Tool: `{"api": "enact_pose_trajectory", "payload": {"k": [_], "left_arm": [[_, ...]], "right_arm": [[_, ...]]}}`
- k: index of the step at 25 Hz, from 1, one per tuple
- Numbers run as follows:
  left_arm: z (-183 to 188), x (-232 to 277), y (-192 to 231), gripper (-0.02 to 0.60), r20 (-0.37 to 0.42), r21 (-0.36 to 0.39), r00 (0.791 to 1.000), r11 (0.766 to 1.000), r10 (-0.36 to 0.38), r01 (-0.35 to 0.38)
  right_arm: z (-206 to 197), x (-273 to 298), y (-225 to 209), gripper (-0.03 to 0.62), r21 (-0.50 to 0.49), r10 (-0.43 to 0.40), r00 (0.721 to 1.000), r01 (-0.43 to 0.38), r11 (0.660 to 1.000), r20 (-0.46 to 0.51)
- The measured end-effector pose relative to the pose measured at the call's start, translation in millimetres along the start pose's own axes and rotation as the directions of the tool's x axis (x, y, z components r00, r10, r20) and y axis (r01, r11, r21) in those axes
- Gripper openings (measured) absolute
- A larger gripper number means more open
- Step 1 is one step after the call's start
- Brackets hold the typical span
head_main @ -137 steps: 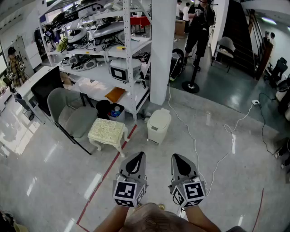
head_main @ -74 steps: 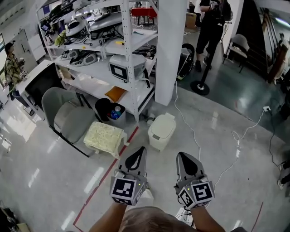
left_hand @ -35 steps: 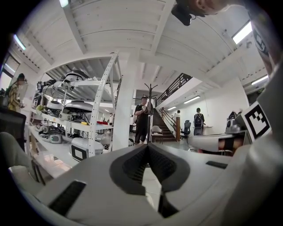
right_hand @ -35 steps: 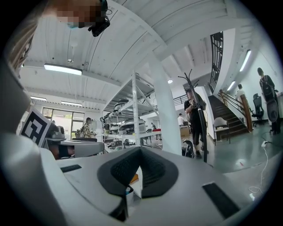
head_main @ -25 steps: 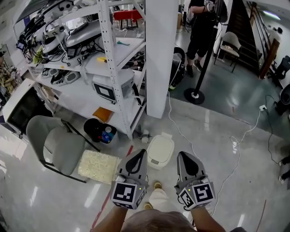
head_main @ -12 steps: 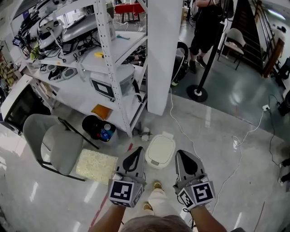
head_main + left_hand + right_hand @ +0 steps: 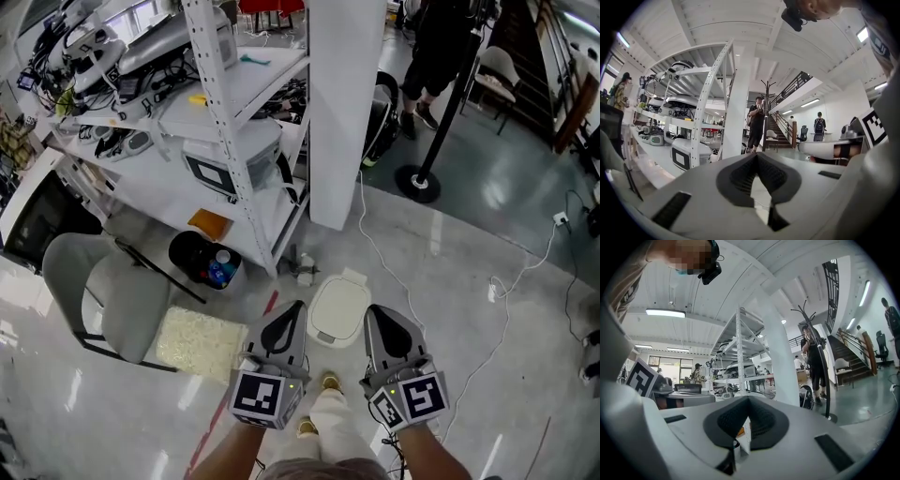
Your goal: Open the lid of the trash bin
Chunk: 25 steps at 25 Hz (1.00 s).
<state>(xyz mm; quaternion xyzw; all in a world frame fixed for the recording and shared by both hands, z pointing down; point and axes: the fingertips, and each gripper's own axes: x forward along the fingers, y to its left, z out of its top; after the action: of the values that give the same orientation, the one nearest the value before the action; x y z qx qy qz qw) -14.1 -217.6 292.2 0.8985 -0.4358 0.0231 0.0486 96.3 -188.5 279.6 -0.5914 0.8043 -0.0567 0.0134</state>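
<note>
Centrally, on the glossy grey floor [image 7: 469, 281], a small white trash bin [image 7: 337, 309] is recorded, its lid [image 7: 336, 305] lying shut. It is placed near the foot of a white pillar [image 7: 345, 103] and just beside the corner post of a white shelving rack [image 7: 246, 178].

- Left gripper [image 7: 292, 315]: held low before the person, its tip just left of the bin in the head view. Pads are seen pressed together at the tips, with nothing gripped.
- Right gripper [image 7: 377, 319]: held alongside, its tip just right of the bin. Pads are likewise met at the tips, with nothing between them.
- Neither gripper can be told to touch the bin.
- Black bucket [image 7: 204, 261]: stood under the rack, with bottles inside.
- Cream patterned stool [image 7: 197, 342]: set left of the bin, beside a grey chair [image 7: 108, 291].
- White cable [image 7: 405, 295]: trailed across the floor, right of the bin.
- Black stand base [image 7: 418, 183]: noted beyond the pillar, with a person [image 7: 445, 42] standing near it.
</note>
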Motion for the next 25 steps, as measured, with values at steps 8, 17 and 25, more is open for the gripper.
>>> {"api": "enact_pose_trajectory", "payload": {"k": [8, 17, 25], "left_arm": [[-22, 22, 9, -0.009, -0.023, -0.022, 1.0, 1.0, 0.006, -0.007], [-57, 35, 16, -0.009, -0.065, -0.049, 0.998, 0.999, 0.015, -0.019], [-93, 43, 13, -0.009, -0.104, -0.074, 0.994, 0.997, 0.013, -0.021]], "right_arm": [[-21, 24, -14, 0.025, 0.002, 0.004, 1.0, -0.004, 1.0, -0.011], [-61, 38, -24, 0.025, 0.016, 0.003, 0.999, -0.002, 1.0, -0.051], [-104, 44, -31, 0.025, 0.032, 0.015, 0.996, -0.012, 0.999, -0.089]]}}
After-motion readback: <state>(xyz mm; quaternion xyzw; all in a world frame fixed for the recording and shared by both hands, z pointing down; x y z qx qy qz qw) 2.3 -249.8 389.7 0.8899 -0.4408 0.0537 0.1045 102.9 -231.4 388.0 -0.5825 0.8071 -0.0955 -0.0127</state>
